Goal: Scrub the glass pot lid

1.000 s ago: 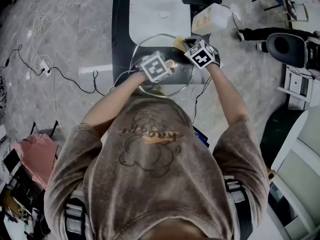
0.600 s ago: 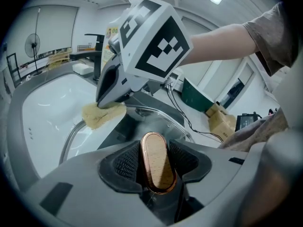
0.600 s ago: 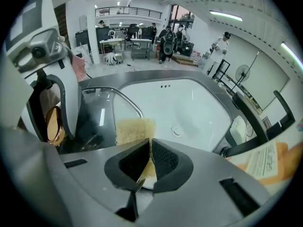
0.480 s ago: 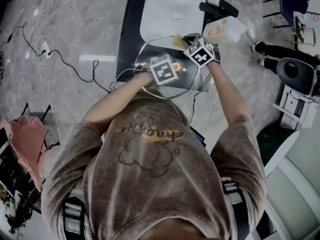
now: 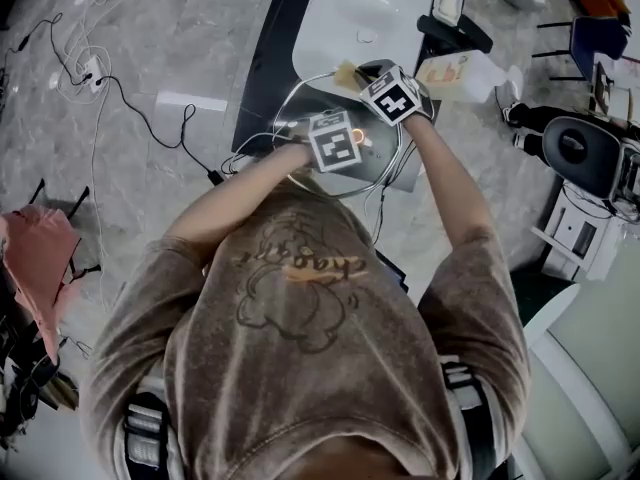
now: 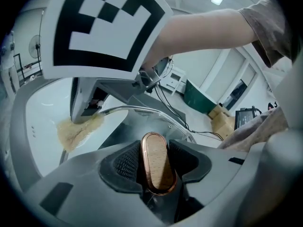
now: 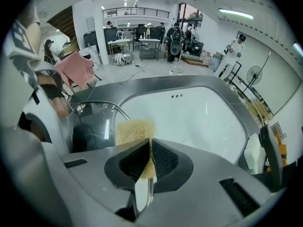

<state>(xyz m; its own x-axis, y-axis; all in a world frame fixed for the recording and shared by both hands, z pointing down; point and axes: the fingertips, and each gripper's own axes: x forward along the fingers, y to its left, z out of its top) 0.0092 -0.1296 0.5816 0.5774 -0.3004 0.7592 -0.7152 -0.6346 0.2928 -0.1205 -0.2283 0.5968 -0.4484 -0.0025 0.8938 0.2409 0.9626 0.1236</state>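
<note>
Sink counter [image 5: 266, 86]: left gripper [image 6: 156, 173] tight on lid knob [image 6: 152, 154], right gripper [image 7: 149, 162] tight on sponge [image 7: 135, 131]

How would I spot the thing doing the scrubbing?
Find the white sink set in the dark counter; a glass pot lid is held over its near edge. At the lid's rim is a pale yellow, fibrous scrub pad pinched in the right tongs, the only soft, fuzzy thing there.

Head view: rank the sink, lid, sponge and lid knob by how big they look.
1. Sink, though cut off at the frame's top.
2. Lid, somewhat smaller.
3. Sponge and knob: both small and partly hidden, too alike to rank.
</note>
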